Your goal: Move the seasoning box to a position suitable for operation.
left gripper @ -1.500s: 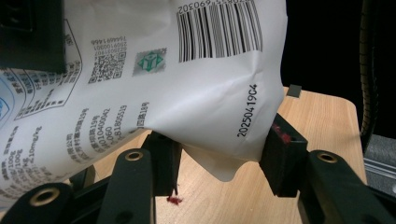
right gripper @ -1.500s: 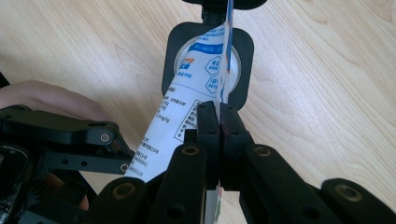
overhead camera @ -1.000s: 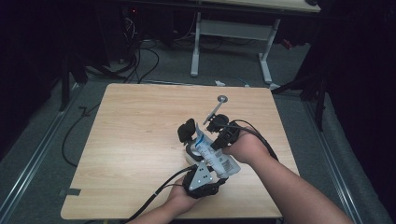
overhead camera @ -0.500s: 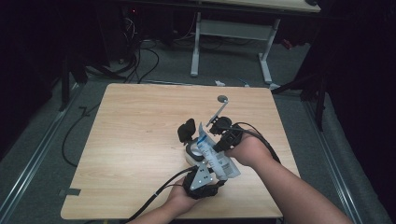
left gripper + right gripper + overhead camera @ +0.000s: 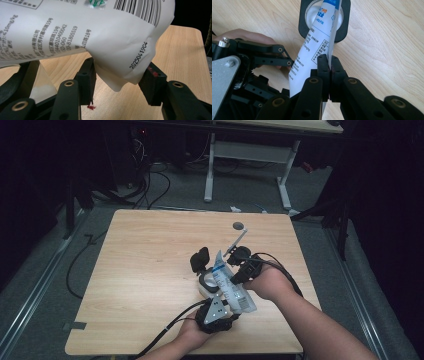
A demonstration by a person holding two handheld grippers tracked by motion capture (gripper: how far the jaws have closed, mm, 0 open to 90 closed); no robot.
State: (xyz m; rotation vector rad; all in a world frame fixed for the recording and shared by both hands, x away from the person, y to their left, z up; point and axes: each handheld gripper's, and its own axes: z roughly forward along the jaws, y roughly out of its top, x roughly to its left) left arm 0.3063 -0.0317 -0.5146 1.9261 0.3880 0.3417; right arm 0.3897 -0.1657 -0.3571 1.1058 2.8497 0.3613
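I have the white printed pouch tipped over the round white-filled container on the table, so this looks like the pouring step. My right claw is clamped on the pouch's edge; my left claw stands spread around its lower corner (touching, not pinching). Next I'd judge: tilt further while keeping the mouth over the container.

Light wooden table with rounded corners, grey carpeted floor around it, dark unlit surroundings, a second desk with white legs beyond, black cables coiled on the floor at its left, grey tape near the front corner.
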